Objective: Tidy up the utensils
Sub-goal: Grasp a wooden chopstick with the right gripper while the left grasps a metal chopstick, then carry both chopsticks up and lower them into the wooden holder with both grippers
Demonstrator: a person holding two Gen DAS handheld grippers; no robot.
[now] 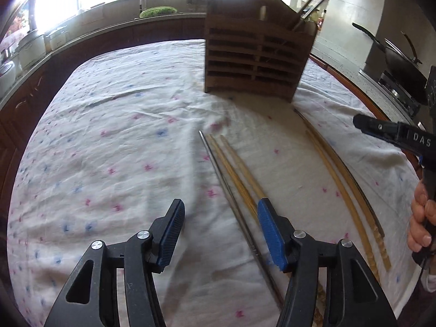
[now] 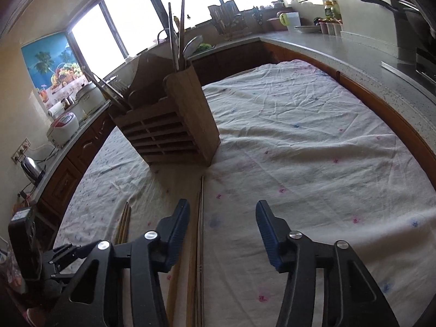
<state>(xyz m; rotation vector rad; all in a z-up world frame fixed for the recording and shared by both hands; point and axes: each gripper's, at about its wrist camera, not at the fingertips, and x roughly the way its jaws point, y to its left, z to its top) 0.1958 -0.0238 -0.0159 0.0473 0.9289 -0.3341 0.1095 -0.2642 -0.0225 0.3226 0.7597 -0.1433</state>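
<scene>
My left gripper [image 1: 218,218] hangs released over the cloth [image 1: 109,150], nothing between its pads; three chopsticks [image 1: 234,163] lie just beside its right finger. My right gripper [image 2: 222,219] is also apart, gripping nothing, a chopstick pair [image 2: 200,218] on the cloth below. Beyond, the wooden holder [image 1: 253,54] stands upright, sticks [image 2: 177,32] already poking out.

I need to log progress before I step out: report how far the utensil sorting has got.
Done: several chopsticks and a spoon already stand in the wooden holder. In hand: nothing; the left hand-held gripper and the right hand-held gripper are both open over the tablecloth, the right one above the metal chopstick. Left: three chopsticks near the left gripper and the curved pair still lie loose.
</scene>
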